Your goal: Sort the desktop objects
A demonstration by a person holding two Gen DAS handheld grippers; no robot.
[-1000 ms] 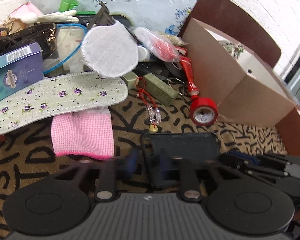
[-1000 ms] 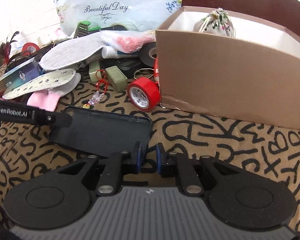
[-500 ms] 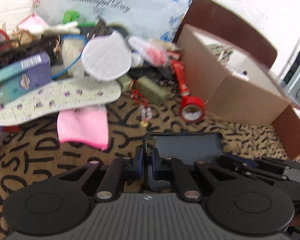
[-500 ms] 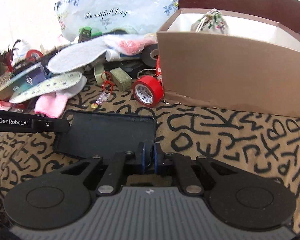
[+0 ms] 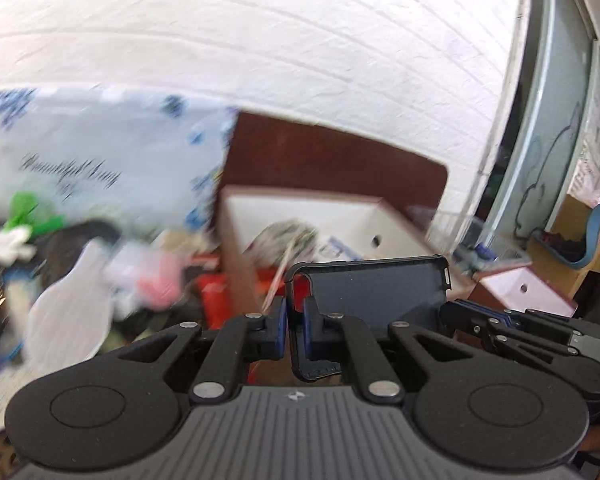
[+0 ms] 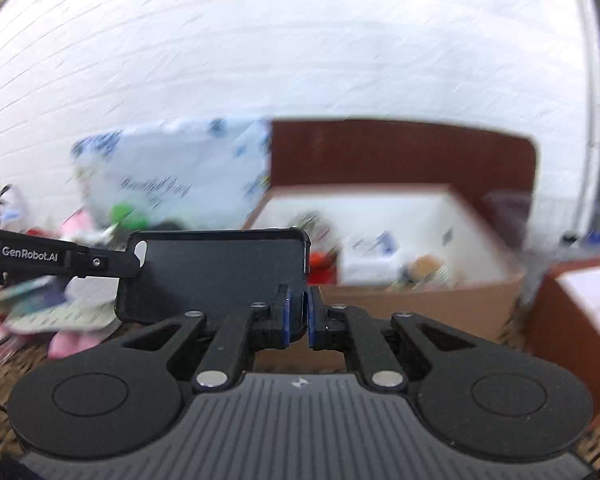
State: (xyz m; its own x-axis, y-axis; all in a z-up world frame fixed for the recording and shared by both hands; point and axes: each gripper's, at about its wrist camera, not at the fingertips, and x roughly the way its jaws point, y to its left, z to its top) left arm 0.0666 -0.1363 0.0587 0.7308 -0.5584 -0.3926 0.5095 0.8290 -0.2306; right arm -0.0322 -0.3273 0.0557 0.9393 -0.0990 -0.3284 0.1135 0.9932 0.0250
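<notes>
Both grippers are pinching one black phone case between them: the left gripper is clamping its left end, by the camera cut-out, and the right gripper is clamping its right end, so the case is hanging flat in the air, clear of the table. Seen from the right wrist, the left gripper's finger is reaching in from the left and touching the case's far corner.

Below, a tan cloth with black lettering is covering the table, and a blurred heap of clutter is lying at the left. A white painted brick wall is filling the upper half of both views. Ahead and lower, an open cardboard box with white inner walls is sitting with its near rim just beyond the case; small items are lying inside, too blurred to name. A second box is standing to its right. A glass door is showing at the far right.
</notes>
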